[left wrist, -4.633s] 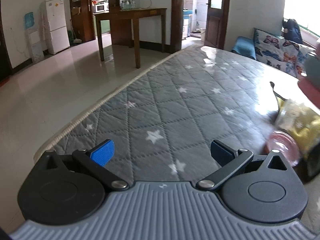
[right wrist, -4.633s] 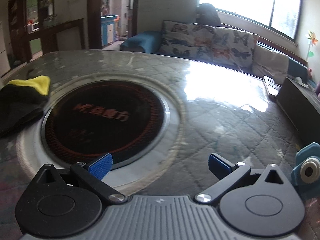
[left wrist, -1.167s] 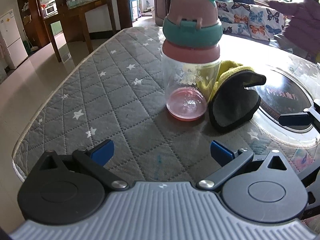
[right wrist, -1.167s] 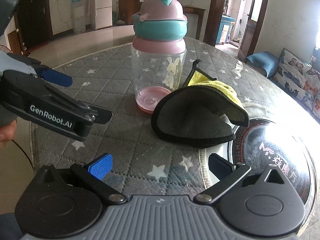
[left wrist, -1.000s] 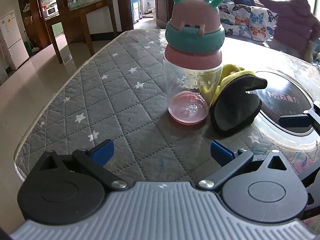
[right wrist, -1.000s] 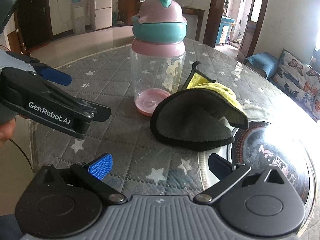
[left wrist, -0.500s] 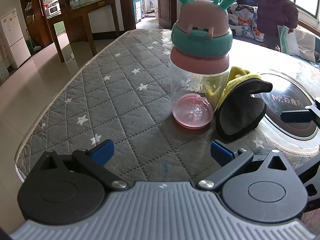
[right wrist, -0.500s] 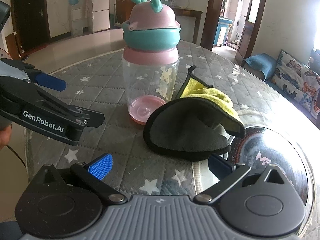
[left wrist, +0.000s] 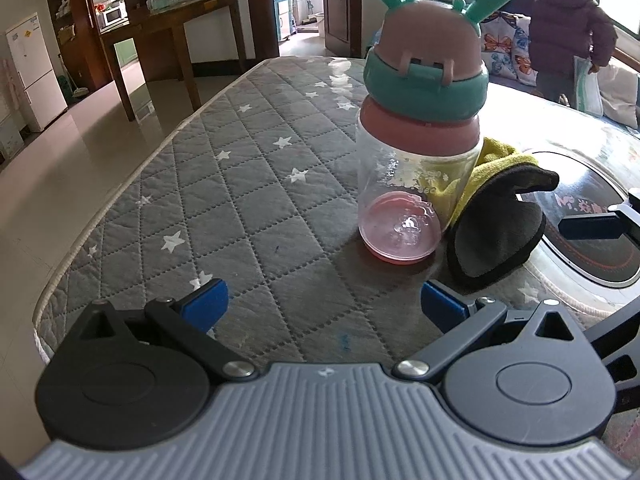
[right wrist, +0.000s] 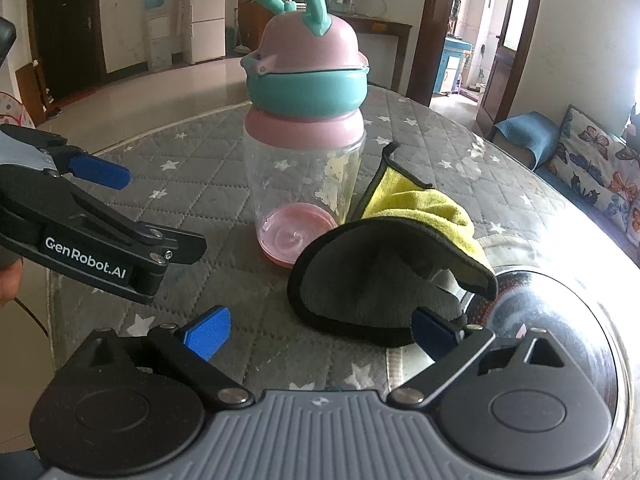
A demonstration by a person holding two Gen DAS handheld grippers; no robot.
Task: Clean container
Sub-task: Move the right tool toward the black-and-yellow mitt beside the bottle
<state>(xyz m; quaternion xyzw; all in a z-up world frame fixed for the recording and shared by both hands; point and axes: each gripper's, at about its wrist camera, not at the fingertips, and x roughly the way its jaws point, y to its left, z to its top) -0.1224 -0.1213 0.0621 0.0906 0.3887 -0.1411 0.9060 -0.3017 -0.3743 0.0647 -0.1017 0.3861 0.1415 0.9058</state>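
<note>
The left gripper (left wrist: 322, 300) gapes wide and empty, the bottle (left wrist: 418, 152) standing upright just ahead and to its right. The right gripper (right wrist: 320, 330), jaws closing and empty, has the cloth (right wrist: 384, 280) just ahead, touching the bottle.

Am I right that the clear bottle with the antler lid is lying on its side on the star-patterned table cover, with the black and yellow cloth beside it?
Not quite: the bottle stands upright on its pink base, as the right wrist view shows. The rest holds: it is on the star-patterned table cover, with the black and yellow cloth beside it.
</note>
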